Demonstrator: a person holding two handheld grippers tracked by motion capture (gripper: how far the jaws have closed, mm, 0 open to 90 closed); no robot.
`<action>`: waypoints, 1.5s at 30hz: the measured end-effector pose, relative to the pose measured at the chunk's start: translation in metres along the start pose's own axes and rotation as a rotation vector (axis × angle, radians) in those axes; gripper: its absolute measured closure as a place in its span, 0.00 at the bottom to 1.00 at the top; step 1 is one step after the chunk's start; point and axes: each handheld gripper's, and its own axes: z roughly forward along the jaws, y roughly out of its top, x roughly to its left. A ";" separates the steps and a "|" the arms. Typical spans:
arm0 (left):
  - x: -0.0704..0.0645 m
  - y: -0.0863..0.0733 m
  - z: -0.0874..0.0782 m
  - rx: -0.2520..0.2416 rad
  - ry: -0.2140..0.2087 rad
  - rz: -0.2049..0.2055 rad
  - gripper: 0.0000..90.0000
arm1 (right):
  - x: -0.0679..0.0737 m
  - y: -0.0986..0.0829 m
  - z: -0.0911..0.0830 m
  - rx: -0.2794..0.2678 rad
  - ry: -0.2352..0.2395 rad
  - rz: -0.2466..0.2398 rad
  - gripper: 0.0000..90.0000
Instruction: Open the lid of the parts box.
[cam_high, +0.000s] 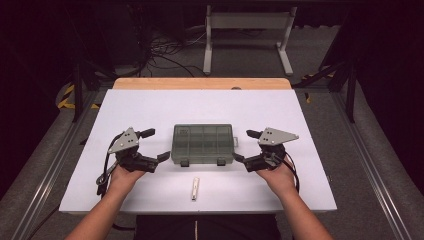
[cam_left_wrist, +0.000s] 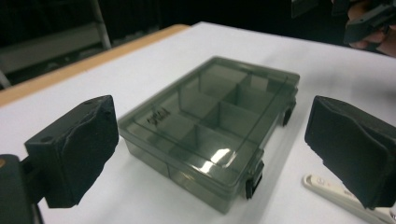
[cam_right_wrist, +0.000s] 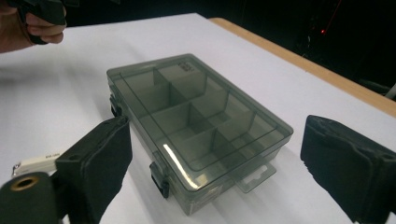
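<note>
Right now I have my left claw (cam_high: 153, 145) spread wide and empty just left of the closed smoky compartment box (cam_high: 203, 143), which lies mid-table, and my right claw (cam_high: 243, 145) equally wide and empty just to its right; if I squeeze from both ends unevenly, I judge the light box could skid on the smooth white table (cam_high: 150, 107) or nudge the small white strip (cam_high: 195, 188) lying nearer me. Whether the two front latches (cam_left_wrist: 252, 179) are snapped shut is hard to make out, the lid's print is unreadable, and the cells look empty through the tinted plastic.
</note>
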 end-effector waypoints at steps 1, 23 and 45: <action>0.001 -0.001 0.002 0.013 -0.006 -0.003 0.05 | 0.000 -0.001 0.002 0.012 0.008 0.001 0.13; -0.001 -0.020 0.023 0.206 -0.055 0.012 0.19 | 0.003 -0.029 0.026 0.173 0.066 0.034 0.27; 0.001 -0.029 0.031 0.297 -0.102 0.005 0.45 | 0.002 -0.039 0.036 0.236 0.070 0.039 0.52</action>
